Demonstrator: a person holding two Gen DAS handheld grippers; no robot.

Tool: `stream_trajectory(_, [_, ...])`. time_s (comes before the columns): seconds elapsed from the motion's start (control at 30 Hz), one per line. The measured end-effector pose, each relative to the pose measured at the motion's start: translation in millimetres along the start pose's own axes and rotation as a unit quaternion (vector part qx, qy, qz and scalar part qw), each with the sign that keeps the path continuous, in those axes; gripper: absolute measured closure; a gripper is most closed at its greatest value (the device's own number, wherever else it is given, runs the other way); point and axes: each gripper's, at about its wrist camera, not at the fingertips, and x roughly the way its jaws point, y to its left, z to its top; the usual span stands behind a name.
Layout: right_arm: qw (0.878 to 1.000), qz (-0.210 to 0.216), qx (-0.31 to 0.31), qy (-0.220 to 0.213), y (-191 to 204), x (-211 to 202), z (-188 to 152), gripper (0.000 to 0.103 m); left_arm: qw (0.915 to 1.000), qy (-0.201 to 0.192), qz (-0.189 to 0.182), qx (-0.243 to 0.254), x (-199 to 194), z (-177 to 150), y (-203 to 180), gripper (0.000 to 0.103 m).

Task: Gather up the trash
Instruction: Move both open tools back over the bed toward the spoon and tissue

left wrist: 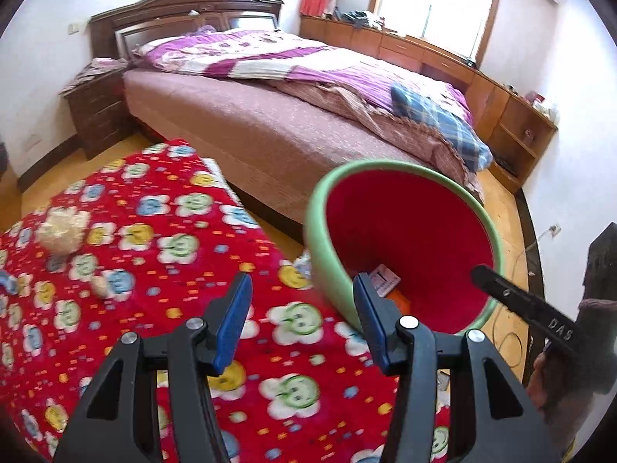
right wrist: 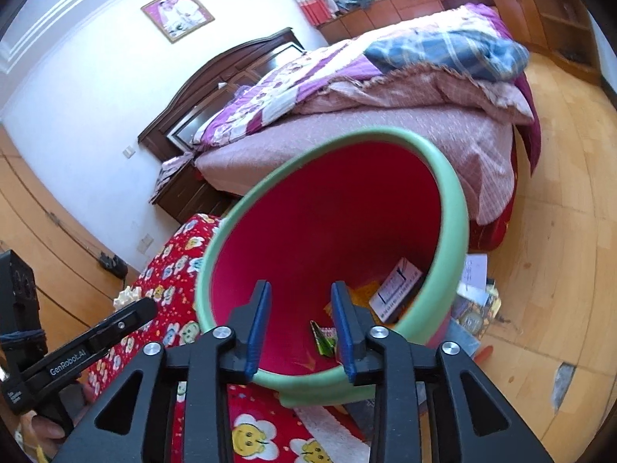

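Note:
A bin with a green rim (left wrist: pixel 320 231) (right wrist: pixel 455 208) and red inside stands tilted at the edge of a red flower-print blanket (left wrist: pixel 154 231). In it lie a white printed card (right wrist: pixel 397 289) (left wrist: pixel 383 279), an orange scrap (right wrist: pixel 366 293) and a green wrapper (right wrist: pixel 322 341). My right gripper (right wrist: pixel 300 287) hangs over the bin's mouth, open, nothing between its blue pads. My left gripper (left wrist: pixel 302 281) is open above the blanket, just left of the bin, also holding nothing. A crumpled white paper wad (left wrist: pixel 61 231) and a smaller ball (left wrist: pixel 101 287) lie on the blanket at the left.
A bed (left wrist: pixel 250 123) with purple bedding stands behind the bin, a dark nightstand (left wrist: pixel 96 115) to its left and wooden cabinets (left wrist: pixel 501 104) along the window wall. Papers and booklets (right wrist: pixel 474 270) lie on the wooden floor beside the bin. A cable (left wrist: pixel 513 347) runs across the floor.

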Motion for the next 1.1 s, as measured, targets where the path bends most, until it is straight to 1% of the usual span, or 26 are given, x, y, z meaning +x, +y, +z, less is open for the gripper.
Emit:
stream_trajectory(0.17, [0.999, 0.002, -0.042, -0.002, 27.1, -9.7, 4.7, 0.066, 0.9996, -0.008, 0.016, -0.022, -21.6, 0.4, 25.4, 0.049])
stream_trajectory(0.23, [0.998, 0.005, -0.061, 0.002, 41.3, -12.6, 3.4, 0.06, 0.9993, -0.01, 0.021, -0.03, -29.9, 0.1, 35.1, 0.049])
stream_trajectory(0.4, [0.995, 0.018, -0.094, 0.012, 72.3, -16.3, 2.3, 0.058, 0.9978, -0.02, 0.045, -0.044, -51.9, -2.8, 63.3, 0.049])
stream_trajectory(0.57, [0.993, 0.034, -0.113, 0.027, 103.9, -15.5, 5.8, 0.058, 0.9948, -0.022, 0.07, -0.071, -75.5, -3.1, 102.7, 0.049])
stream_trajectory(0.83, [0.985, 0.048, -0.154, 0.057, 160.7, 0.4, 6.5, 0.058, 0.9859, -0.033, 0.124, -0.108, -111.1, 0.8, 170.7, 0.049])
stream_trajectory(1.1, [0.974, 0.051, -0.207, 0.077, 218.6, 32.0, 3.7, 0.058, 0.9753, -0.028, 0.165, -0.145, -117.7, 2.0, 236.5, 0.049])
